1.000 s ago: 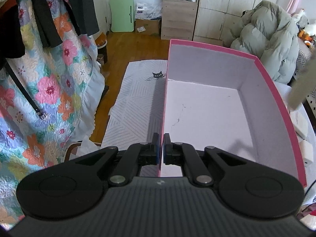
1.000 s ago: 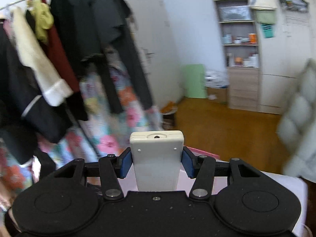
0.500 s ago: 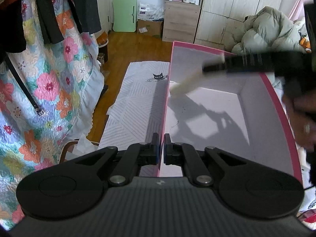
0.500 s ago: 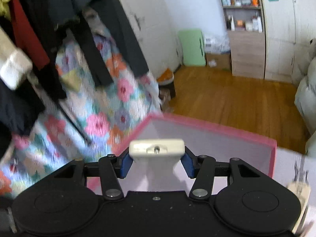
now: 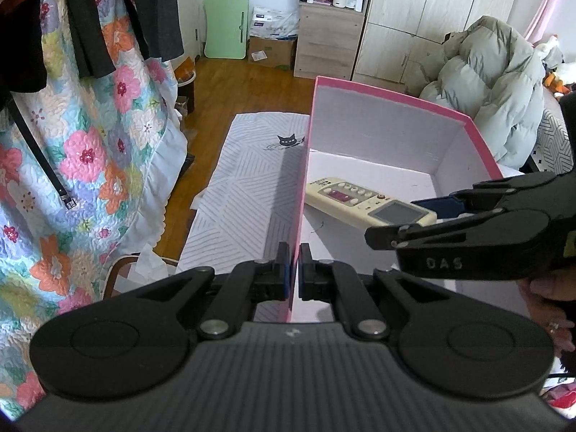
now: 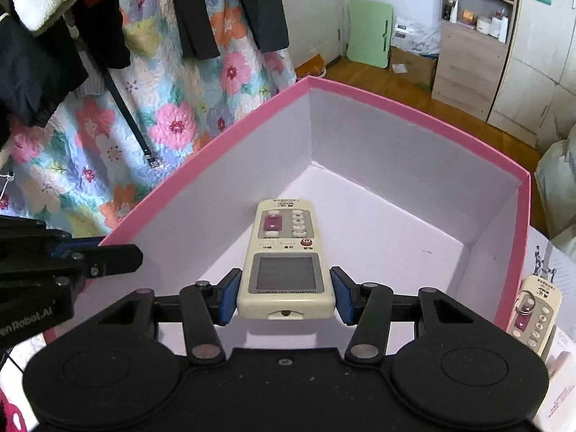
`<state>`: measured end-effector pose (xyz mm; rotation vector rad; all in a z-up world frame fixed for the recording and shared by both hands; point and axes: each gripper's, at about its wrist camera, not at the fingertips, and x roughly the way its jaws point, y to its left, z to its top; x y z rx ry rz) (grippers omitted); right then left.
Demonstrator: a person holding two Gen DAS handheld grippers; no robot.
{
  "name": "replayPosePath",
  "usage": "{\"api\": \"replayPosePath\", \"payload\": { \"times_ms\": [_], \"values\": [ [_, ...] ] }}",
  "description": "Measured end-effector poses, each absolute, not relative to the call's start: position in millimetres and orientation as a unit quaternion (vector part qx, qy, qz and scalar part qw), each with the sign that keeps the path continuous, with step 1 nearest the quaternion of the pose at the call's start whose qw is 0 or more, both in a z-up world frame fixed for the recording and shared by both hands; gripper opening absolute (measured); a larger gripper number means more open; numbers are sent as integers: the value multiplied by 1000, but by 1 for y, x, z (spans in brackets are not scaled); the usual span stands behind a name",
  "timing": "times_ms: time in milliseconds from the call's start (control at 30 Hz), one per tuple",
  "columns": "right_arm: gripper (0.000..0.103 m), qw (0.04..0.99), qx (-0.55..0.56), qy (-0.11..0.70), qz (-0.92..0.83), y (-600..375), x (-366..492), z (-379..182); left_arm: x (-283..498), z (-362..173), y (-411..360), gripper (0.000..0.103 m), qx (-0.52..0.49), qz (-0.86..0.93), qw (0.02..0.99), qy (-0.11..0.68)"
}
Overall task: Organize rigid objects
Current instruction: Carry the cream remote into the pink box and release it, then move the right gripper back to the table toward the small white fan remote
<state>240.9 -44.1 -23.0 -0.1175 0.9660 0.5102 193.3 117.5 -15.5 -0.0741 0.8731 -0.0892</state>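
Observation:
A cream remote control (image 6: 284, 252) with a grey screen and a red button is pinched at its screen end by my right gripper (image 6: 286, 297), whose blue pads press both sides. It hangs low inside the pink box (image 6: 396, 104) with white inner walls, its far end toward the left wall. Whether it touches the floor I cannot tell. In the left wrist view the remote (image 5: 360, 201) and right gripper (image 5: 399, 219) reach in from the right. My left gripper (image 5: 294, 270) is shut on the left wall of the box (image 5: 396, 93).
A smaller remote (image 6: 536, 313) with a key ring lies outside the box on the right, beside a white packet (image 6: 558, 378). A grey striped mat (image 5: 244, 194) lies left of the box. A floral quilt (image 5: 72, 144) and hanging clothes stand further left, a puffy jacket (image 5: 486, 82) behind.
My right gripper came down into the pink box with the remote, which tipped from upright to nearly flat. The left gripper kept its hold on the box wall.

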Motion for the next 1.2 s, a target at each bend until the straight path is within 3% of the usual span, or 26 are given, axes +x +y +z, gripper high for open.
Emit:
{"api": "replayPosePath", "payload": {
  "times_ms": [367, 533, 833, 1033, 1200],
  "values": [
    [63, 757, 91, 570, 306, -50, 259, -50, 193, -18, 126, 5, -68, -48, 904, 420],
    [64, 787, 41, 512, 342, -52, 233, -26, 193, -18, 124, 4, -67, -46, 905, 417],
    [64, 856, 88, 417, 292, -155, 190, 28, 194, -17, 117, 4, -55, -30, 908, 414],
    [64, 871, 82, 439, 206, -217, 173, 5, 192, -18, 116, 4, -41, -28, 910, 411],
    [64, 845, -5, 482, 231, -208, 162, -25, 190, -18, 117, 4, -41, -30, 910, 411]
  ]
}}
